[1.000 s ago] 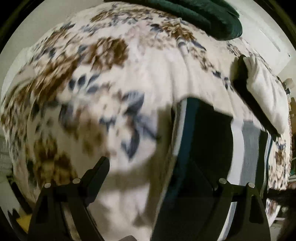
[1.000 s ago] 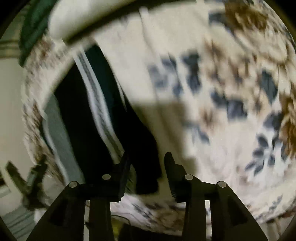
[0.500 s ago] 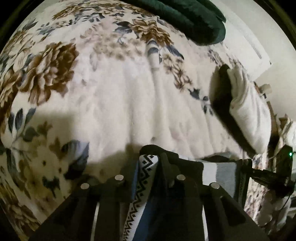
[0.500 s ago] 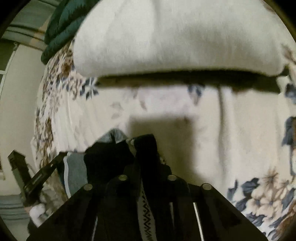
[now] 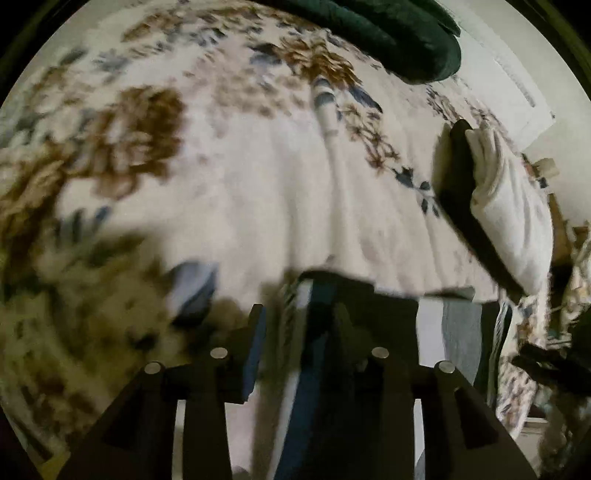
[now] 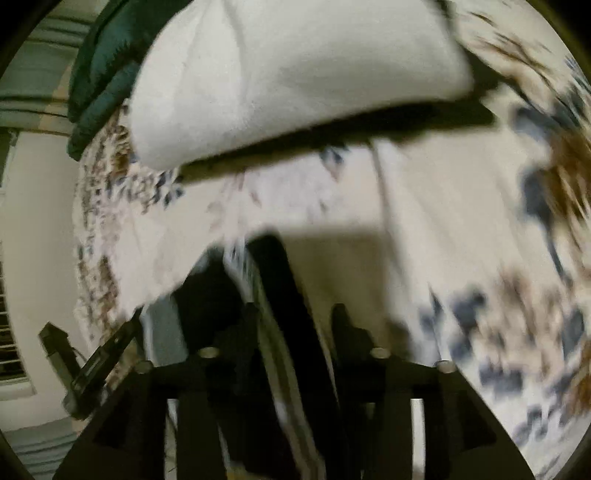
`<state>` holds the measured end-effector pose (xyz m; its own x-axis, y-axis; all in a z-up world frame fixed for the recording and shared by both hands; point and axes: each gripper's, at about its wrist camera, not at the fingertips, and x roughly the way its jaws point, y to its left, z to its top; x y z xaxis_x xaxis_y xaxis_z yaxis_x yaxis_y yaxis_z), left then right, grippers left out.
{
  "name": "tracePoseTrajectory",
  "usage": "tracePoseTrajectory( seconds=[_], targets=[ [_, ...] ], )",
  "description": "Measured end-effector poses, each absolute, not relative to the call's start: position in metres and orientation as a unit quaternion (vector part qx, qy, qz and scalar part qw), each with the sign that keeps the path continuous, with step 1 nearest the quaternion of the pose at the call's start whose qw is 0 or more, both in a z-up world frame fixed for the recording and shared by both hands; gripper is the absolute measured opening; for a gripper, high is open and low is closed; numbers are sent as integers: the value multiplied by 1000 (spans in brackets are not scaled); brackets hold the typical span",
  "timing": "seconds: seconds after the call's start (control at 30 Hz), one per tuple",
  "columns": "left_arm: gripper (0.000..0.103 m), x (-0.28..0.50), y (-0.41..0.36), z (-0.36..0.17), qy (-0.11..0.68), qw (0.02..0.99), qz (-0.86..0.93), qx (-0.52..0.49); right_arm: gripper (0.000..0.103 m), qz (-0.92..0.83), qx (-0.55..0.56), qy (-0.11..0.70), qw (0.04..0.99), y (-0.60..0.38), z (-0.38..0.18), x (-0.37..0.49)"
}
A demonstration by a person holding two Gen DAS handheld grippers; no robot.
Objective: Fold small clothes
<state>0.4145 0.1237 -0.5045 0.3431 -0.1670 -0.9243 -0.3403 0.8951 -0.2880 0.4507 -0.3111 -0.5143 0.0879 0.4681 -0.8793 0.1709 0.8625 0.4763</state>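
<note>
A small dark garment with white, teal and grey stripes (image 5: 391,317) lies on a floral blanket (image 5: 240,184). Its near edge runs between the fingers of my left gripper (image 5: 299,321), whose jaws stand apart around the cloth. In the right wrist view the same garment (image 6: 280,280) passes between the fingers of my right gripper (image 6: 291,317), also parted, with a black fold rising ahead of them. The frames are blurred.
A white folded cloth on a dark one (image 5: 509,206) lies on the blanket at the right; it fills the top of the right wrist view (image 6: 295,74). A dark green blanket (image 5: 388,33) lies at the far edge. A black device (image 6: 92,369) stands off the bed's side.
Half a second ago both grippers were shut on the garment's edge. Now both have opened, with the cloth lying between the fingers.
</note>
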Motion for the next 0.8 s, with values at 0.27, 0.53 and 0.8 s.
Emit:
tracePoseTrajectory(
  seconds=[0.27, 0.53, 0.8],
  targets=[
    [84, 338, 107, -483, 561, 794, 101, -210, 59, 60, 387, 700, 598, -350, -551, 326],
    [91, 311, 93, -501, 593, 774, 114, -192, 14, 53, 399, 671, 622, -319, -555, 309],
    [91, 314, 96, -497, 577, 780, 92, -224, 17, 30, 296, 704, 645, -324, -554, 310]
  ],
)
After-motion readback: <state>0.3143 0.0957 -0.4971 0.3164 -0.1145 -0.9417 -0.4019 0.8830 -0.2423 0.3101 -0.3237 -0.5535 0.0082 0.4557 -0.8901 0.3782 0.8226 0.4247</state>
